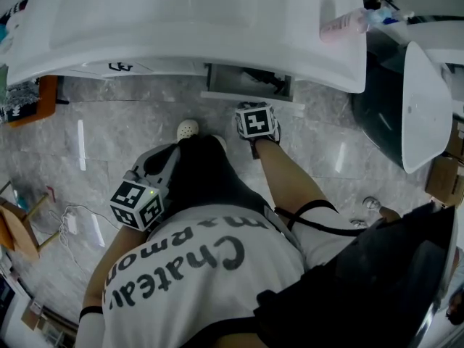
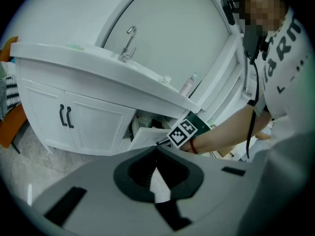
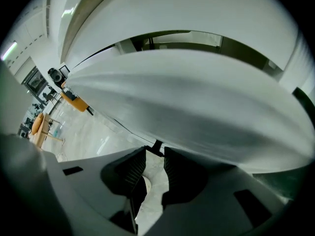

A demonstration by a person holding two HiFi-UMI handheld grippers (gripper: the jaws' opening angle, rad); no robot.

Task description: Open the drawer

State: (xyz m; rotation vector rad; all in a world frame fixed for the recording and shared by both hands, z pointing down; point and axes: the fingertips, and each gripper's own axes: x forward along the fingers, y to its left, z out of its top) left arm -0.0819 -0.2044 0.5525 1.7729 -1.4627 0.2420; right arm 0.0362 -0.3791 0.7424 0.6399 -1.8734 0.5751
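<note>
The white vanity drawer (image 1: 246,85) stands partly pulled out under the sink counter, and dark contents show inside it. My right gripper (image 1: 254,107) points steeply down at the drawer's front edge. In the right gripper view the white drawer front (image 3: 197,112) fills the frame. A small black handle piece (image 3: 155,146) sits right at the tips of the right gripper (image 3: 155,150), and a gap still shows between its pads. My left gripper (image 1: 168,156) hangs back by the person's thigh. The left gripper (image 2: 156,151) has its tips together on nothing, and it looks at the drawer (image 2: 145,136).
The sink counter (image 1: 181,20) overhangs the drawer, with a pink bottle (image 1: 344,24) on its right end. A toilet with a white lid (image 1: 424,114) stands to the right. Cabinet doors with black handles (image 2: 66,116) lie left of the drawer. A wooden chair (image 1: 18,230) stands at the far left.
</note>
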